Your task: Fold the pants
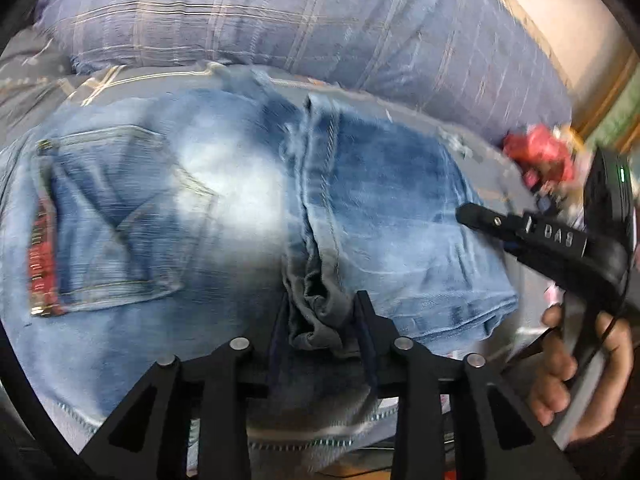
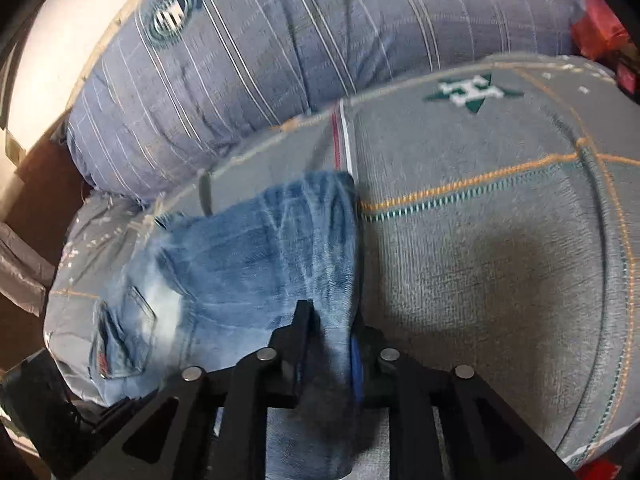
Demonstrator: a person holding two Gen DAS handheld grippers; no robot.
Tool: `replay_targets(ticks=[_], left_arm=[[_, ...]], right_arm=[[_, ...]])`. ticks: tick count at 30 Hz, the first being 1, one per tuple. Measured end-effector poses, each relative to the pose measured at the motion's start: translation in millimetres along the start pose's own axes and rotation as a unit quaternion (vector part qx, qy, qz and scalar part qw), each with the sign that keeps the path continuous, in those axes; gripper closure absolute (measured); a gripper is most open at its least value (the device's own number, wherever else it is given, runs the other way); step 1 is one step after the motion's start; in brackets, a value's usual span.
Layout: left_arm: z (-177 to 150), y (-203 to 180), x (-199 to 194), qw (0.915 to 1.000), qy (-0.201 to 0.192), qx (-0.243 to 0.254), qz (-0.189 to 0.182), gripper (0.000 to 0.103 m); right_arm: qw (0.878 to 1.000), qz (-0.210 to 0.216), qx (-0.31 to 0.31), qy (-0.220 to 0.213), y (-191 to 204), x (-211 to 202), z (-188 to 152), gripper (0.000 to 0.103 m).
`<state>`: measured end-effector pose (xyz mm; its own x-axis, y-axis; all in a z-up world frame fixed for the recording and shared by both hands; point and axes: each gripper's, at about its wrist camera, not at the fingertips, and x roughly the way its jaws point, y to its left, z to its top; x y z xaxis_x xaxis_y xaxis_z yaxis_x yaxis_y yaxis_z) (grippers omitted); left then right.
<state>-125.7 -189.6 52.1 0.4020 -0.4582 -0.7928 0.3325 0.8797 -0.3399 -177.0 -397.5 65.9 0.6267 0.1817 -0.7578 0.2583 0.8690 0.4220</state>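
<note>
Faded blue jeans [image 1: 224,208] lie on a grey bed cover, back pocket [image 1: 116,216] and red waist label at the left. The legs are folded over toward the waist. My left gripper [image 1: 324,308] is shut on a bunched fold of the jeans at the near edge. My right gripper [image 2: 328,320] is shut on the folded right edge of the jeans [image 2: 256,256]. In the left wrist view, the right gripper [image 1: 480,216] shows at the right, held by a hand [image 1: 576,360].
A blue striped pillow [image 1: 280,20] lies behind the jeans and also shows in the right wrist view [image 2: 300,40]. The grey bed cover [image 2: 480,240] spreads to the right. Red items [image 1: 540,152] sit at the far right by the bed edge.
</note>
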Motion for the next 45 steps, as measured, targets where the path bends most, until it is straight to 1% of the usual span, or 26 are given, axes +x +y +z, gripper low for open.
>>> replay_targets(ticks=[1,2,3,4,5,6,8,9,10,12,14,16,19,22,25,27,28,29,31,32,35,39,41,43,45], left_arm=[[-1,5,-7,0.9999,-0.012,-0.006,0.0,0.061],[1,11,-17,0.9996,-0.026,-0.013,0.004,0.055],[0,17,-25,0.9992,-0.037,-0.017,0.006,0.053],[1,22,-33,0.9985,-0.049,-0.024,0.007,0.053],[-1,27,-38,0.998,-0.056,-0.028,0.007,0.052],[-2,35,-46,0.9971,-0.067,-0.036,0.008,0.049],[-6,48,-55,0.9957,-0.079,-0.047,0.012,0.048],[-6,52,-58,0.9951,-0.083,-0.052,0.013,0.048],[-7,57,-60,0.9946,-0.085,-0.058,0.016,0.048],[-7,67,-64,0.9942,-0.081,-0.069,0.014,0.048],[-10,72,-67,0.9939,-0.078,-0.078,0.007,0.048],[-14,74,-70,0.9938,-0.074,-0.083,0.007,0.048],[-24,81,-76,0.9924,-0.073,-0.099,0.002,0.048],[-32,99,-85,0.9873,-0.083,-0.135,-0.008,0.048],[-39,126,-97,0.977,-0.095,-0.19,-0.019,0.048],[-46,147,-102,0.9671,-0.1,-0.233,-0.026,0.045],[-48,154,-103,0.964,-0.099,-0.246,-0.023,0.045],[-53,165,-102,0.9592,-0.095,-0.265,-0.031,0.045],[-58,175,-98,0.953,-0.082,-0.286,-0.055,0.045],[-60,178,-96,0.951,-0.078,-0.293,-0.061,0.045],[-63,177,-94,0.9484,-0.076,-0.3,-0.07,0.046],[-72,175,-93,0.9461,-0.074,-0.309,-0.061,0.046],[-78,180,-92,0.9409,-0.07,-0.324,-0.068,0.046],[-77,185,-86,0.9383,-0.059,-0.334,-0.07,0.046],[-75,193,-79,0.9313,-0.052,-0.351,-0.082,0.046]], right_arm=[[1.0,-0.003,-0.007,-0.021,5,-10,0,0.081],[0.999,-0.008,-0.016,-0.035,10,-15,-1,0.076],[0.998,-0.016,-0.03,-0.05,15,-21,-3,0.062],[0.997,-0.023,-0.042,-0.065,22,-27,-5,0.052],[0.995,-0.021,-0.05,-0.084,28,-34,-6,0.036],[0.993,-0.015,-0.057,-0.1,30,-42,-7,0.035],[0.989,-0.017,-0.077,-0.127,39,-53,-12,0.034],[0.987,-0.008,-0.083,-0.134,43,-57,-14,0.034],[0.987,0.013,-0.086,-0.136,48,-57,-15,0.034],[0.986,0.07,-0.098,-0.114,61,-51,-20,0.034],[0.985,0.094,-0.115,-0.091,76,-41,-30,0.035],[0.984,0.108,-0.126,-0.064,90,-28,-43,0.035],[0.983,0.111,-0.139,-0.037,106,-11,-61,0.035],[0.983,0.102,-0.15,-0.034,114,-6,-70,0.035],[0.984,0.096,-0.147,-0.034,116,-2,-71,0.035],[0.984,0.097,-0.145,-0.031,120,0,-71,0.035],[0.984,0.098,-0.146,-0.029,122,1,-71,0.035],[0.983,0.1,-0.149,-0.027,125,1,-71,0.035],[0.982,0.102,-0.158,-0.023,131,3,-73,0.035],[0.981,0.102,-0.163,-0.022,134,3,-74,0.035],[0.98,0.096,-0.175,-0.02,139,4,-77,0.034],[0.98,0.097,-0.171,-0.011,136,7,-76,0.034],[0.98,0.1,-0.169,-0.01,136,7,-76,0.034],[0.981,0.098,-0.17,-0.009,136,8,-76,0.034],[0.981,0.097,-0.17,-0.008,138,9,-76,0.034]])
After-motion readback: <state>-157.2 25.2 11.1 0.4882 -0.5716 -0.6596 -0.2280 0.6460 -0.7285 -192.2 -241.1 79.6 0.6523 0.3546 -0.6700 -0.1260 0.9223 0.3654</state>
